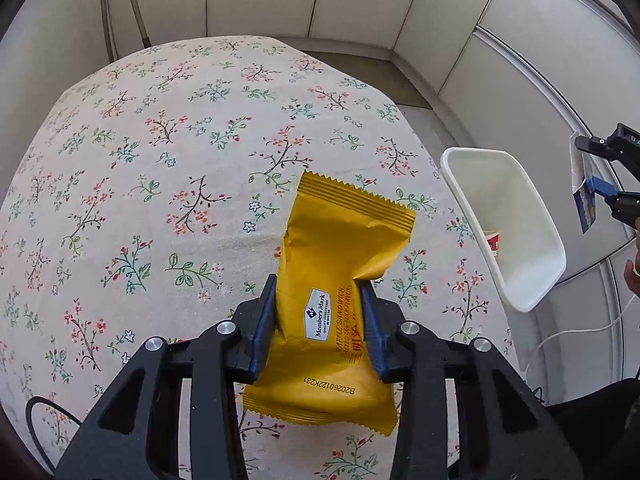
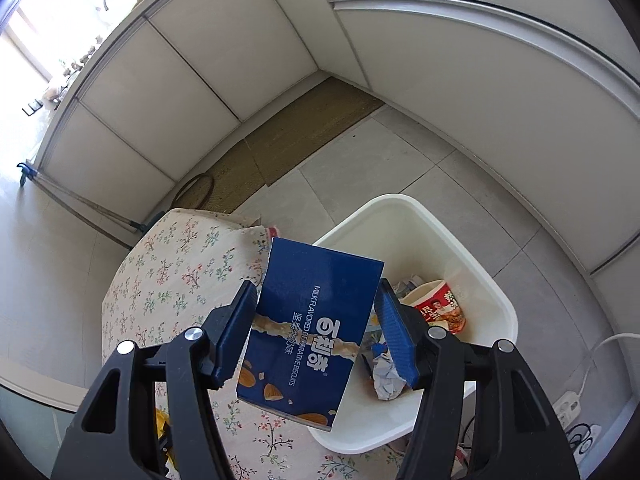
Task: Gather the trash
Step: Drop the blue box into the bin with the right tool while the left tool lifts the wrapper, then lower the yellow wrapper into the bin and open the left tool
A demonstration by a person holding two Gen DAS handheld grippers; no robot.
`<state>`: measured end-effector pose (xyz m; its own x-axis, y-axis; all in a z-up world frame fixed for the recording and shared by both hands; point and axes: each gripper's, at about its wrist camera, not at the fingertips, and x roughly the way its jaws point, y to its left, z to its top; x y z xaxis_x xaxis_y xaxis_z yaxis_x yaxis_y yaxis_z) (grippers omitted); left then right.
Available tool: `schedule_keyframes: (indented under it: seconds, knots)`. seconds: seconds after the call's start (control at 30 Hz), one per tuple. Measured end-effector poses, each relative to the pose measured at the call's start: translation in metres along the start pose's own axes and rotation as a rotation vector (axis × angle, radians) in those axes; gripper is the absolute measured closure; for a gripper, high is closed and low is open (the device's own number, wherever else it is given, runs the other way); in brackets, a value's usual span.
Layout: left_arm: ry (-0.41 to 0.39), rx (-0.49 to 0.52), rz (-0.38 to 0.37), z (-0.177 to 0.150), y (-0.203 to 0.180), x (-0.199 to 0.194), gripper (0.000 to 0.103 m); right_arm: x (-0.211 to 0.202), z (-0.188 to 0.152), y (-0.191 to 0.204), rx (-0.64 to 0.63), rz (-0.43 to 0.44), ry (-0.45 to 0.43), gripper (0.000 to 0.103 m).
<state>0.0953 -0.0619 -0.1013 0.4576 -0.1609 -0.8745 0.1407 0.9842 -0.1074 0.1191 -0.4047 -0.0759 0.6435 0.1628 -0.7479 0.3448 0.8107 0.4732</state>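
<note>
- Left wrist view: the left gripper (image 1: 320, 320) has its jaws narrowed onto a yellow waffle sandwich packet (image 1: 340, 288), pinched at the waist and lifted clear of the floral-clothed bench (image 1: 160, 160).
- Nothing else lies on the cloth in this view, so the bench looks close to cleared.
- Further right, the white bin (image 1: 516, 220) stands just off the bench edge, with something red showing at its bottom.
- At the far right edge the right gripper (image 1: 600, 184) hangs beyond the bin, carrying a blue box edge-on.
- Right wrist view: on the left, the bench corner (image 2: 180, 272); a scrap of yellow peeks out low beside the gripper frame.
- Centre, the right gripper (image 2: 316, 328) holds a blue milk-flavoured biscuit box (image 2: 316, 320), jaws about half spread and clamped on its two sides.
- That box hovers over the near rim of the bin (image 2: 404, 216), not yet let go.
- Inside the bin: a red instant-noodle cup (image 2: 440, 308) and crumpled paper (image 2: 386, 376), so some trash is already in.
- My read: two drops remain, box first, then the yellow packet.
</note>
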Motion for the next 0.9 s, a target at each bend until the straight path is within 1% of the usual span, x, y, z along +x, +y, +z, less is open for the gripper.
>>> schedule_keyframes:
  seconds: [0.17,0.3,0.43,0.5,0.53,0.57,0.6,0.67,0.77,0.9]
  knots:
    - [-0.018,0.019,-0.013,0.009,-0.016,-0.003,0.066,0.004,0.006,-0.021,0.062,-0.021,0.0,0.041]
    - [-0.042,0.03,-0.024,0.018,-0.028,-0.006,0.066,0.003,0.011,-0.031,0.082,-0.033,-0.006,0.041]
    - [-0.058,0.046,-0.034,0.029,-0.042,-0.008,0.066,0.001,0.013,-0.036,0.096,-0.053,-0.011,0.032]
    - [-0.059,0.052,-0.047,0.035,-0.052,-0.006,0.066,0.0,0.015,-0.039,0.093,-0.074,-0.015,0.026]
    - [-0.059,0.055,-0.055,0.038,-0.057,-0.005,0.066,0.0,0.016,-0.04,0.095,-0.083,-0.018,0.023]
    - [-0.074,0.045,-0.096,0.042,-0.062,-0.004,0.066,-0.002,0.017,-0.042,0.095,-0.092,-0.022,0.022]
    - [-0.078,0.053,-0.104,0.046,-0.068,-0.003,0.066,-0.003,0.018,-0.043,0.094,-0.101,-0.027,0.021]
    - [-0.086,0.072,-0.125,0.054,-0.084,-0.002,0.066,-0.007,0.02,-0.044,0.098,-0.124,-0.047,0.017]
    - [-0.094,0.094,-0.169,0.068,-0.108,0.0,0.066,-0.017,0.023,-0.048,0.105,-0.156,-0.083,0.016]
    - [-0.102,0.115,-0.218,0.088,-0.144,0.004,0.066,-0.031,0.028,-0.06,0.133,-0.168,-0.118,0.016]
